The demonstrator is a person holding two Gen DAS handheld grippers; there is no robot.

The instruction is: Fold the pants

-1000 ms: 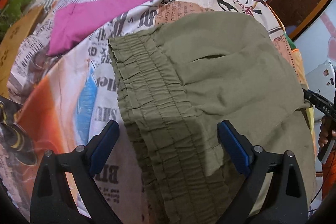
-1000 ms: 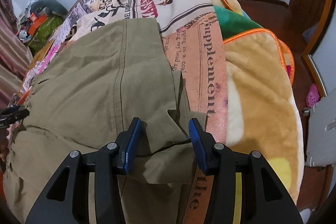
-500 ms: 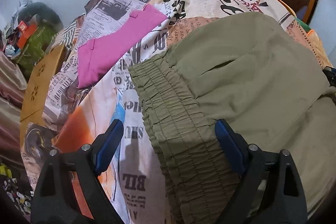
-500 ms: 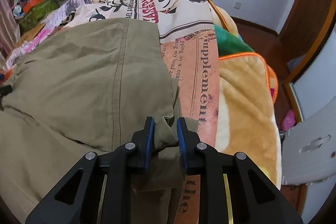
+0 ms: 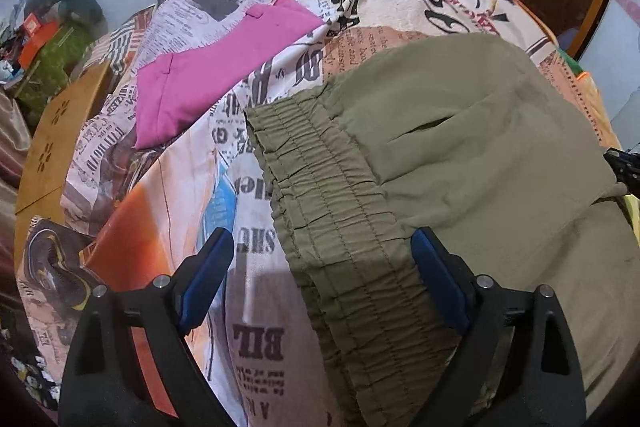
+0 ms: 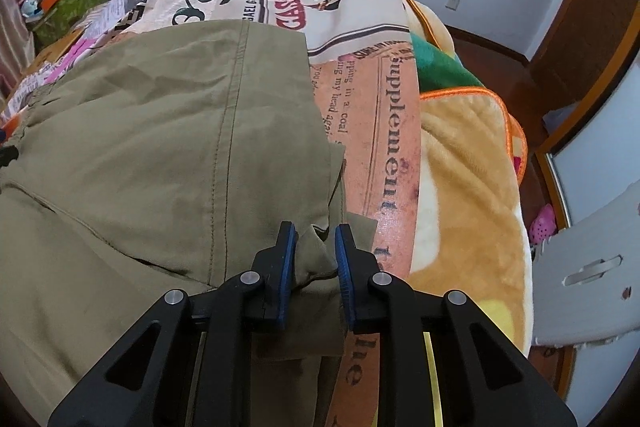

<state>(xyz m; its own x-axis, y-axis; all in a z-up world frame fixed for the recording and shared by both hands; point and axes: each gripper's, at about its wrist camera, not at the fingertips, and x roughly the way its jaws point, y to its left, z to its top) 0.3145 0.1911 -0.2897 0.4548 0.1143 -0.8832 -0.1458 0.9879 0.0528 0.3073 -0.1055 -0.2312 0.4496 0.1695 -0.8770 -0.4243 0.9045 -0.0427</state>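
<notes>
A: What does the left wrist view give that the other one does not?

B: It shows the elastic waistband of the olive pants, which lie spread on the newspaper-print bedsheet. At about ten o'clock from the waistband a folded pink garment lies on the same sheet, apart from the pants. The left gripper stands spread wide, one blue pad on the sheet and one on the cloth, with the waistband between them but not squeezed.

A: And the right wrist view?

B: There I see the leg end of the pants with a long seam, and at three o'clock a plush yellow blanket with an orange border. The right gripper is pinching a small bunched fold of the pants between its pads.

A: What differs from one second before?

B: The right jaws were then wide apart around that fold; now they are pressed on it. The left gripper is open much as before, but its view has turned, and more of the pink garment and the sheet is visible.
</notes>
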